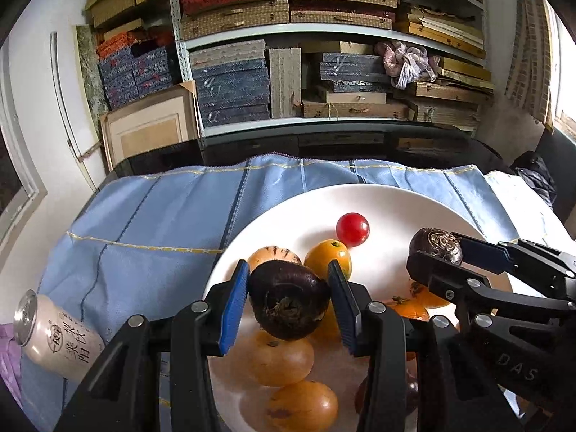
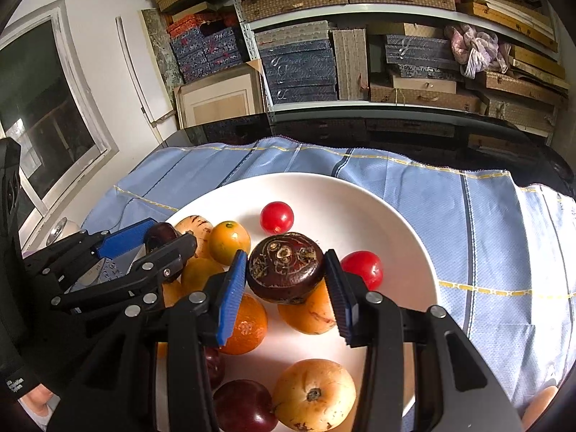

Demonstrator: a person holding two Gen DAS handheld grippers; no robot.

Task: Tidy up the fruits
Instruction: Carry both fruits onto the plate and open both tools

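- Left wrist view: the left gripper [image 1: 289, 300] is clamped on a dark purple-brown fruit [image 1: 288, 300] over the white plate [image 1: 396, 201], above the orange-yellow fruits; a drink can [image 1: 57, 334] lies on the blue cloth [image 1: 144, 223].
- Right wrist view: the right gripper [image 2: 286, 289] is clamped on a dark wrinkled fruit [image 2: 286, 273] above the plate, a red cherry tomato [image 2: 363, 268] just beside it.

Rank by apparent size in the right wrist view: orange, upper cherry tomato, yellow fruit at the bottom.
1. Yellow fruit, though it sits nearest the camera.
2. Orange.
3. Upper cherry tomato, farthest back.
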